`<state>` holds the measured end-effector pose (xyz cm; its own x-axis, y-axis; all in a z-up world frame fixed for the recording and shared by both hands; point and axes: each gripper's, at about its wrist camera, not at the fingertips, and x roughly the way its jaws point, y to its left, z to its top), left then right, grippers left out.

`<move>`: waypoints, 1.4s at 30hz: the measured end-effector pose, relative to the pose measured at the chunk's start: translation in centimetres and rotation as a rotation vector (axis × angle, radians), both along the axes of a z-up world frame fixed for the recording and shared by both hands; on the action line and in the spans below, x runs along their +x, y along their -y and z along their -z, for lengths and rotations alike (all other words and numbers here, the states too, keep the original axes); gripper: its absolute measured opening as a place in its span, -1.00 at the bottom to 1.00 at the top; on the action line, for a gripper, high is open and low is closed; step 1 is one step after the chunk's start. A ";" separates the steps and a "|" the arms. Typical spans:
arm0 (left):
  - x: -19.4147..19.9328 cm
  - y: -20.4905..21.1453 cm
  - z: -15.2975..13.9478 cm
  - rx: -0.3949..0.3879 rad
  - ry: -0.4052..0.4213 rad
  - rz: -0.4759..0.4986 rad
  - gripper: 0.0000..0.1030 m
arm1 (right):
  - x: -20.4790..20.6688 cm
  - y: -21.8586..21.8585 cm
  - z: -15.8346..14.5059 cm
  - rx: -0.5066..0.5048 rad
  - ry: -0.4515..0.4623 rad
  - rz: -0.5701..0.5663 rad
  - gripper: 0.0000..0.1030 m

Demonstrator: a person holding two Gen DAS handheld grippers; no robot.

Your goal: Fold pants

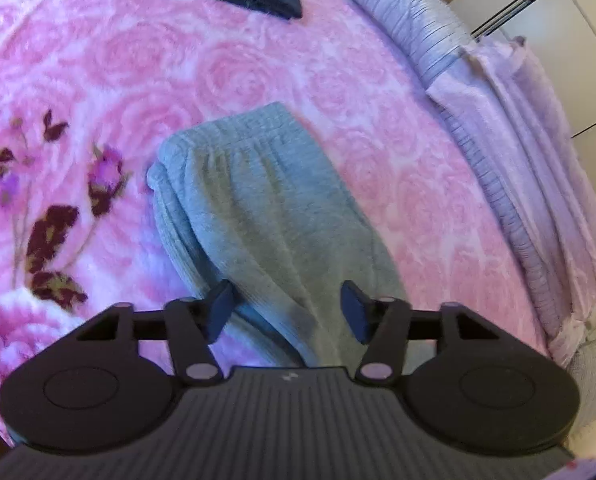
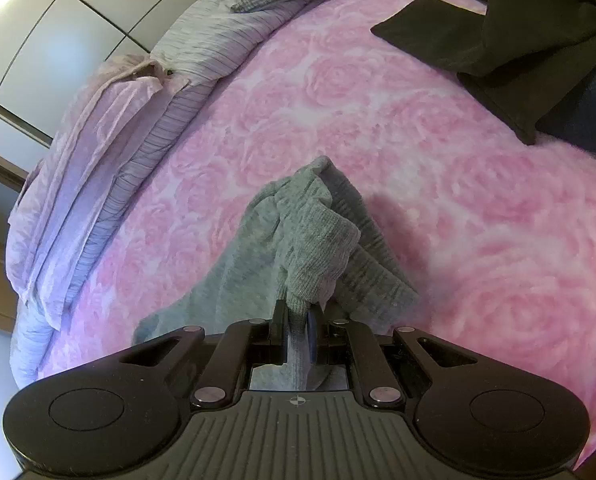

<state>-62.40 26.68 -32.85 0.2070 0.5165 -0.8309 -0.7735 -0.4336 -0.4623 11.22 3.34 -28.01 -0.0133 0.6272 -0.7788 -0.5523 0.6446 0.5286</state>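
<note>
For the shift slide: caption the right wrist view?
Right hand-held gripper shut on grey pants over the pink blanket.

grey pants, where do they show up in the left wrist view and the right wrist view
Left wrist view: the grey pants lie centre frame on the pink rose blanket, reaching down between the open left gripper.
Right wrist view: the pants rise bunched from bottom centre, pinched in the shut right gripper.
Shared landmark: the striped lilac bedding along the blanket's edge.

Left gripper (image 1: 288,310) fingers apart; right gripper (image 2: 298,322) clamped
</note>
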 end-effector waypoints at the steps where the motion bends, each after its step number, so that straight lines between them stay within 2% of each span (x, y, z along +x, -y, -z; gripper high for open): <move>1: 0.0 -0.3 0.3 -0.019 -0.013 0.003 -0.46 | 0.1 0.0 0.1 -0.002 -0.001 -0.001 -0.90; 2: 0.1 -0.4 0.4 -0.032 -0.033 0.008 -0.73 | 0.1 0.0 0.1 -0.002 -0.003 0.001 -0.90; 4: 0.7 -0.7 -0.1 -0.037 -0.101 0.037 -0.90 | 0.2 0.0 0.0 0.003 -0.007 -0.002 -0.90; 6: 1.8 -0.9 -1.4 -0.023 -0.191 0.086 -0.93 | 0.2 -0.1 -0.5 0.008 0.010 -0.019 -0.90; 9: 4.2 -1.8 -4.3 0.036 -0.308 0.175 -0.95 | 0.1 -1.2 -2.5 0.027 0.085 -0.058 -0.92; 11: 5.4 -3.1 -6.5 0.080 -0.330 0.213 -0.95 | 0.4 -2.6 -4.4 0.050 0.131 -0.081 -0.94; 14: 6.3 -6.7 -9.5 0.133 -0.332 0.223 -0.95 | 1.7 -5.6 -7.3 0.142 0.179 -0.140 -0.96; 16: 6.7 -10.4 -10.8 0.154 -0.323 0.203 -0.95 | 3.1 -8.5 -8.5 0.173 0.197 -0.135 -0.96; 18: 7.5 -14.7 -11.4 0.172 -0.307 0.197 -0.94 | 5.1 -12.1 -8.5 0.184 0.176 -0.081 -0.96; 19: 8.1 -16.8 -11.4 0.182 -0.305 0.193 -0.93 | 6.4 -14.3 -7.8 0.182 0.137 -0.046 -0.96; 21: 10.4 -21.5 -10.8 0.175 -0.326 0.204 -0.76 | 8.5 -18.5 -6.0 0.112 0.063 -0.009 -0.94; 22: 11.3 -22.6 -10.6 0.177 -0.359 0.199 -0.66 | 9.2 -20.2 -5.0 0.068 0.038 0.005 -0.78; 23: 12.3 -23.5 -10.1 0.182 -0.395 0.211 -0.37 | 9.7 -21.4 -4.3 0.030 0.024 0.020 -0.56; 24: 13.3 -24.1 -9.5 0.174 -0.446 0.241 -0.32 | 9.8 -21.9 -3.9 0.021 0.036 0.035 -0.44; 25: 14.0 -24.0 -8.9 0.166 -0.486 0.272 -0.37 | 9.6 -21.5 -3.8 0.033 0.050 0.025 -0.26; 26: 14.3 -23.5 -8.3 0.163 -0.498 0.311 -0.36 | 9.2 -20.7 -3.7 0.054 0.060 -0.009 -0.20; 29: 13.1 -19.8 -5.9 0.112 -0.484 0.391 -0.36 | 8.3 -16.9 -2.6 0.039 0.087 -0.117 -0.17; 32: 10.0 -14.5 -3.5 0.041 -0.464 0.386 -0.32 | 7.8 -11.0 0.4 -0.034 0.068 -0.160 -0.17; 34: 6.9 -9.9 -2.0 -0.023 -0.461 0.327 -0.29 | 7.7 -6.5 2.7 -0.079 0.008 -0.131 -0.16; 37: 2.4 -4.2 -1.1 -0.076 -0.408 0.176 -0.29 | 6.6 -0.7 5.7 -0.099 -0.129 -0.012 -0.16; 40: -0.9 -0.4 -0.3 -0.120 -0.378 0.058 -0.21 | 5.9 1.8 8.5 -0.044 -0.237 0.076 -0.16; 42: -2.1 0.9 0.0 -0.105 -0.343 0.017 -0.10 | 5.3 1.8 10.2 0.033 -0.278 0.128 -0.16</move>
